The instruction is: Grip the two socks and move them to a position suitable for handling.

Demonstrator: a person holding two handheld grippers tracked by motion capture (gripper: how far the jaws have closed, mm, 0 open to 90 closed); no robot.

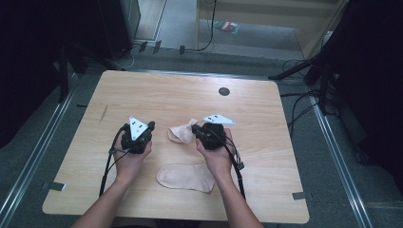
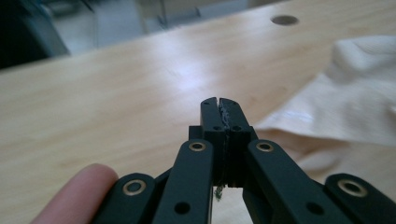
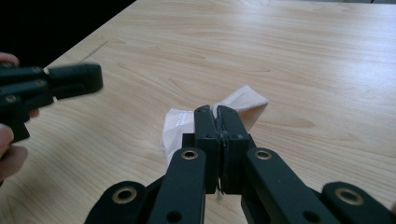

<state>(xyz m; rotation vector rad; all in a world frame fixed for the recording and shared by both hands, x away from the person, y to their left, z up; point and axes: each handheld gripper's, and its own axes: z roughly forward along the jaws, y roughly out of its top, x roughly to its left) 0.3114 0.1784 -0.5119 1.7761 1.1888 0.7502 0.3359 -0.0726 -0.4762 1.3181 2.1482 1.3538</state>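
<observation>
Both hands sit mid-table. My left gripper (image 1: 144, 134) is clenched on nothing, bare wood under its tips. My right gripper (image 1: 198, 132) has its jaws together, and whether cloth is nipped I cannot tell; the rumpled sock (image 1: 181, 133) lies just past them. The flat sock (image 1: 186, 177) rests nearer me, between my forearms. I reckon pairing comes next, so I'd spread the jaws first, then pinch one cuff edge cleanly.
</observation>
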